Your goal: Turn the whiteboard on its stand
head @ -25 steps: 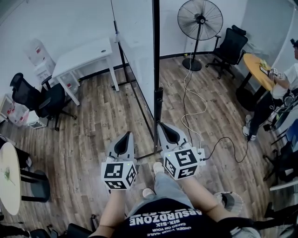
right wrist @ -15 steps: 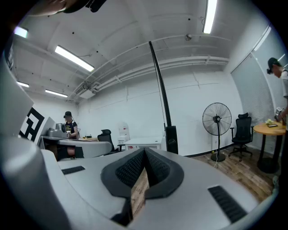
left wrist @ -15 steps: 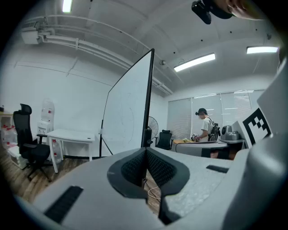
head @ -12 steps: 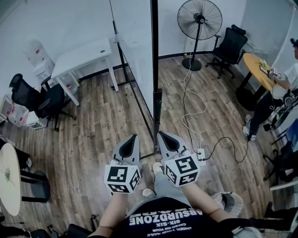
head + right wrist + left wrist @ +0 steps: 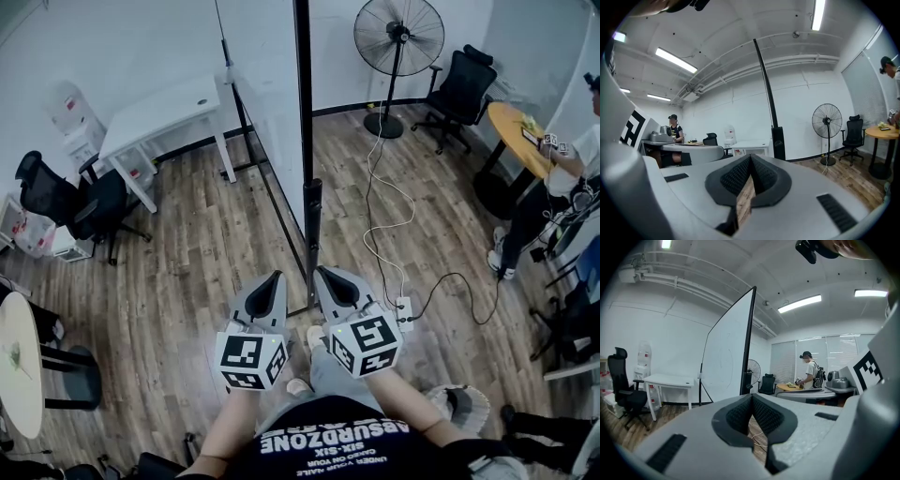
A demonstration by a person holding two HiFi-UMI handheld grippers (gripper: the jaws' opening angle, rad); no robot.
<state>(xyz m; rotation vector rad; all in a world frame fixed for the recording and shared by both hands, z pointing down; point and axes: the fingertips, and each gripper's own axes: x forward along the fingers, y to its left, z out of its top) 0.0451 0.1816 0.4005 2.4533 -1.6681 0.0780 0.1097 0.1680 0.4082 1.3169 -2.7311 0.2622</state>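
– Dead ahead of me the whiteboard (image 5: 272, 112) stands upright on its stand, turned edge-on. What I mostly get is its dark side post (image 5: 303, 141) running straight up, with the white face falling away to the left of it. So the long axis facing me is vertical: a tall thin edge, nothing wide to reach across.

– ok and where are your jaws in all this? holding anything?

– Nope. The left gripper (image 5: 273, 278) and right gripper (image 5: 323, 274) both have their jaws pressed together with nothing between them, just floor showing past the pads. They point nearly level toward the post, one on each side of it, and neither touches it.

– which one's closer?

– Honestly about even from the head view, I wouldn't call it. What matters more imo is that the left one sits on the side with the white face. The right one sits on the bare side, near the dark sleeve (image 5: 312, 220) low on the post. My guess is any turning has to go through this edge, since it's the only part near the jaws, and the direction decides which gripper does the work. I can't say whether the board is edge-on because it got turned or is waiting to be turned. It looks the same either way.
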